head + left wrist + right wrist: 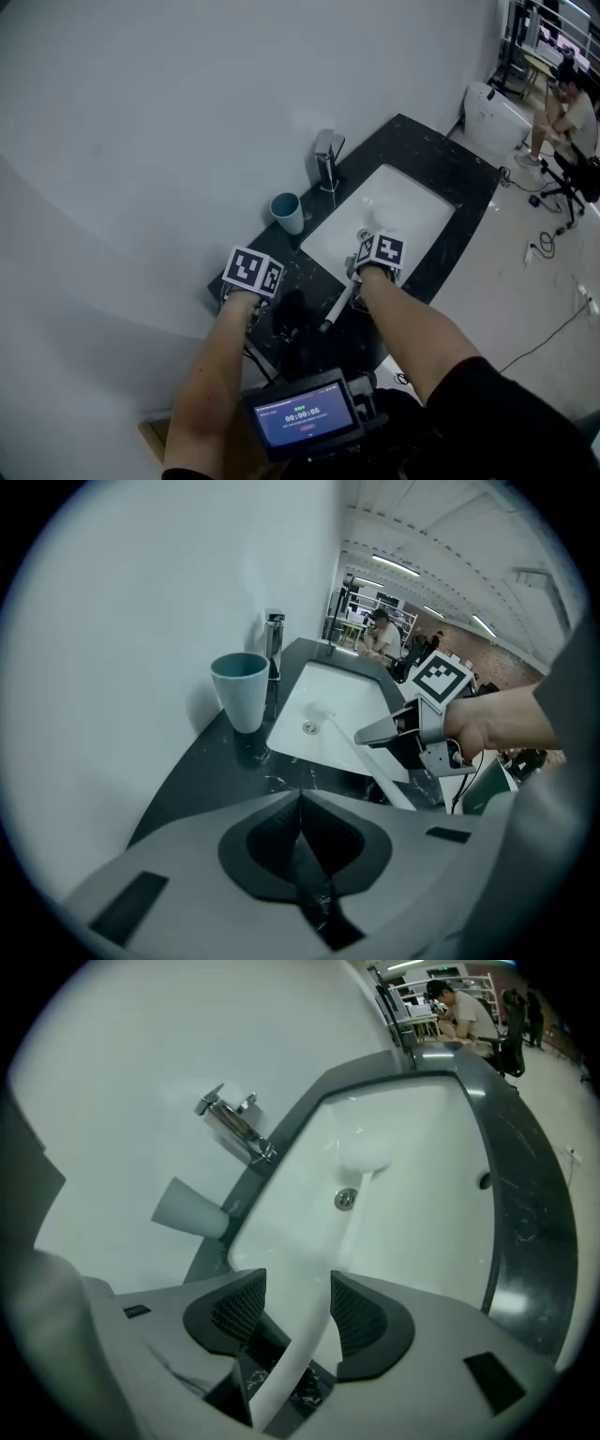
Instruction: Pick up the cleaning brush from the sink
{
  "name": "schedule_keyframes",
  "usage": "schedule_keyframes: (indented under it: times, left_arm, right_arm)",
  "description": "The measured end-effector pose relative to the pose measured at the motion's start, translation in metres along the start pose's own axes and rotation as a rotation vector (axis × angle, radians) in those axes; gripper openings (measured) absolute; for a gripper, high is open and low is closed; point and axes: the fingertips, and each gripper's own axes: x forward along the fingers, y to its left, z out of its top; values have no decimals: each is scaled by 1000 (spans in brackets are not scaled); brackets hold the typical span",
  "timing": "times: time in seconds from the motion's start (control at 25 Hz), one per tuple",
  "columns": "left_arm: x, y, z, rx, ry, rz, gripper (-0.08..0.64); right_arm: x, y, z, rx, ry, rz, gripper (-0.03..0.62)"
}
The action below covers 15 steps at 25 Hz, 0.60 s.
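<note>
The cleaning brush is white, with a long thin handle that juts out over the near rim of the white sink. In the right gripper view its handle runs up between the jaws to the brush head, which lies beside the drain. My right gripper is open around the handle, and the pads do not press on it. It hangs over the sink's near edge. My left gripper is shut on nothing, above the black counter left of the sink. The right gripper and the handle also show in the left gripper view.
A teal cup and a chrome faucet stand on the black counter against the white wall. A white toilet, a seated person and floor cables are at the back right. A small screen sits at the bottom.
</note>
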Motion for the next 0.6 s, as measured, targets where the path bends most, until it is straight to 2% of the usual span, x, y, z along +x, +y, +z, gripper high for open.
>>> schedule_keyframes:
  times: [0.08,0.12,0.16,0.32,0.4,0.6]
  left_arm:
    - [13,13,-2,-5,37,4,12]
    - [18,19,-3,-7,55,4,60]
    - [23,24,-3,-14,67,3,77]
    - [39,38,-1,-59,78,-1,75]
    - [45,40,-5,-58,92,-18,77]
    - [44,46,-10,-90,59,-38,75]
  right_arm:
    - [19,-10,3,35,32,-39,210]
    - [26,-14,6,48,49,-61,210]
    - [33,-18,8,60,66,-84,210]
    - [55,-39,6,119,128,-174,210]
    - [69,-42,1,119,175,-187,209]
    - [98,-23,-18,75,333,-94,49]
